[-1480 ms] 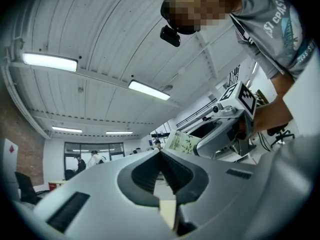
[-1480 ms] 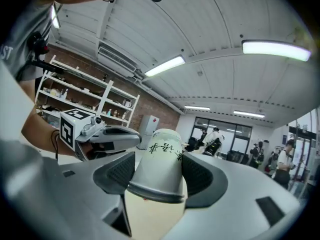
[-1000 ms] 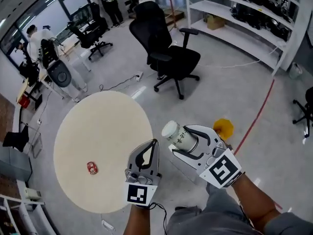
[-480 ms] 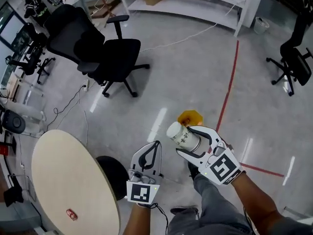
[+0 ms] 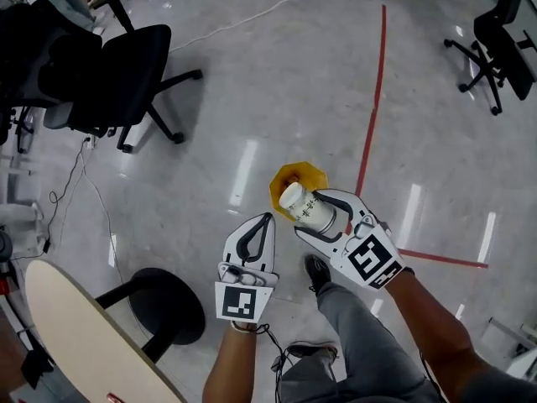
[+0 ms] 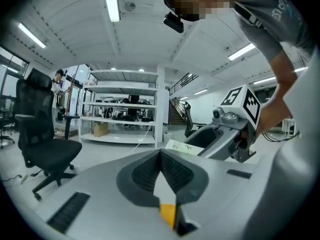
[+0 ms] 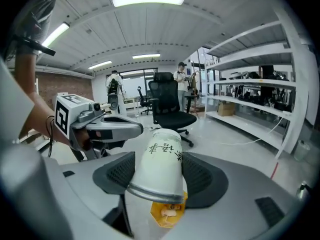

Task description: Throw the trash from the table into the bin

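White printed cup [image 5: 304, 206] lay sideways, clamped between the right gripper's [image 5: 309, 213] 2 jaws. Left gripper [image 5: 267, 219] was closed, empty.

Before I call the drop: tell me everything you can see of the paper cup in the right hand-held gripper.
The paper cup is white, with dark characters on its side and a rolled rim at the wider end. It lies sideways, clamped between the jaws of the right hand-held gripper, narrower end pointing outward. It hangs in the air over the yellow bin on the floor, touching nothing else.
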